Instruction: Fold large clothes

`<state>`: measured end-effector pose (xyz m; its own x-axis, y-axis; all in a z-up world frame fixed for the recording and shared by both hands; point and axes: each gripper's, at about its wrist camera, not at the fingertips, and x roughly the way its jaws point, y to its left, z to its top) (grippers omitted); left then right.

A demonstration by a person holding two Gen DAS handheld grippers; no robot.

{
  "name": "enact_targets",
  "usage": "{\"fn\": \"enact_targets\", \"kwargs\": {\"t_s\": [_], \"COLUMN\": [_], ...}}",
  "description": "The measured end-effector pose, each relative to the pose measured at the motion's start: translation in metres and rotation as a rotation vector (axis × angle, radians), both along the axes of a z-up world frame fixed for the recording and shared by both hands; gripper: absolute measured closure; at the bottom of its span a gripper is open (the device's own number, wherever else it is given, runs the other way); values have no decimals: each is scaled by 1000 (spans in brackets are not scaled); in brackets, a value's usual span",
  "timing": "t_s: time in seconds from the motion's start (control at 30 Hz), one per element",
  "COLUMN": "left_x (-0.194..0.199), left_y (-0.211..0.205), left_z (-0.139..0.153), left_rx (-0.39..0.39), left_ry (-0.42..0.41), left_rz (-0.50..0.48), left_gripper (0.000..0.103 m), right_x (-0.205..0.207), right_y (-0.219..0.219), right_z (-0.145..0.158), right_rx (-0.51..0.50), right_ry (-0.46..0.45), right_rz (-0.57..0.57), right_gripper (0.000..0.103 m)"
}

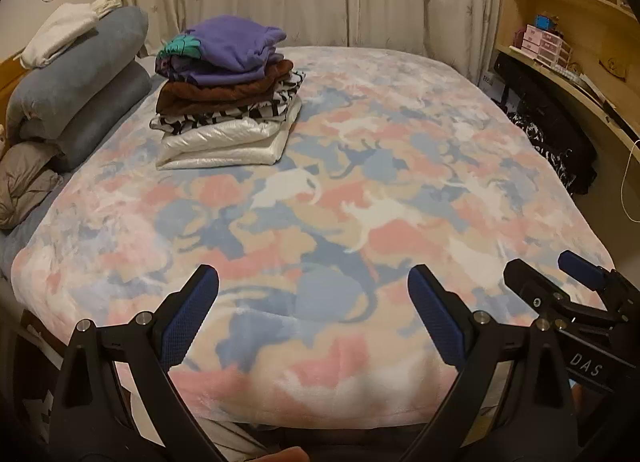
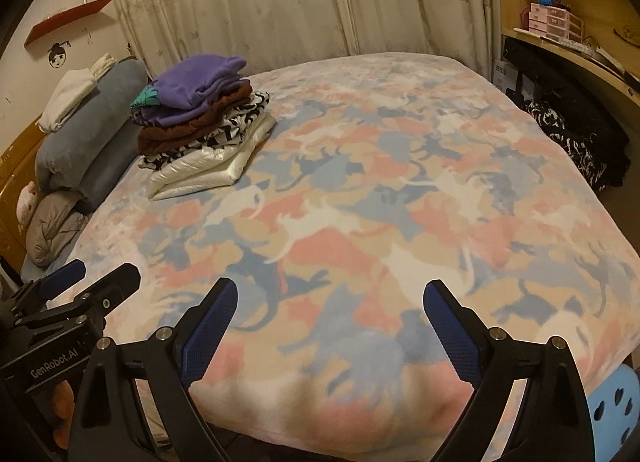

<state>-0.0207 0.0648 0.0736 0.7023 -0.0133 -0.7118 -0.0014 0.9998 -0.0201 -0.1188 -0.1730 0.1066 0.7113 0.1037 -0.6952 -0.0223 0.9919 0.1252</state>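
A stack of folded clothes (image 1: 228, 94) sits at the far left of the bed: purple on top, then brown, black-and-white print, and shiny white at the bottom. It also shows in the right wrist view (image 2: 200, 126). My left gripper (image 1: 314, 286) is open and empty above the bed's near edge. My right gripper (image 2: 330, 298) is open and empty beside it, and shows at the right of the left wrist view (image 1: 556, 270). The left gripper shows at the left of the right wrist view (image 2: 96, 274). A dark black-and-white garment (image 1: 560, 150) lies heaped off the bed's right side.
The bed carries a pastel cat-print blanket (image 1: 360, 202). Rolled blue bedding (image 1: 80, 82), a white cloth and a grey pillow lie at the head. Curtains hang behind. A wooden desk with shelves (image 2: 580, 42) stands to the right. A blue stool (image 2: 612, 414) is at the near right.
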Motion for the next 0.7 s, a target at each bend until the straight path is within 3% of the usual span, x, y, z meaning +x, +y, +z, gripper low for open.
{"fn": "enact_targets", "kwargs": {"t_s": [0.27,0.7], "left_x": [-9,-17], "left_y": [-5,0], "left_z": [10,17], "left_rx": [-6,4], "left_ry": [-19,-25], "left_rz": [-2,9], "left_gripper": [8,8], "right_x": [-18,-25], "right_y": [3,2], "right_z": [24,31], "right_rx": [-4,-10], "right_ry": [-40,-50], "right_rz": [-4,-6], "right_gripper": [8,8]}}
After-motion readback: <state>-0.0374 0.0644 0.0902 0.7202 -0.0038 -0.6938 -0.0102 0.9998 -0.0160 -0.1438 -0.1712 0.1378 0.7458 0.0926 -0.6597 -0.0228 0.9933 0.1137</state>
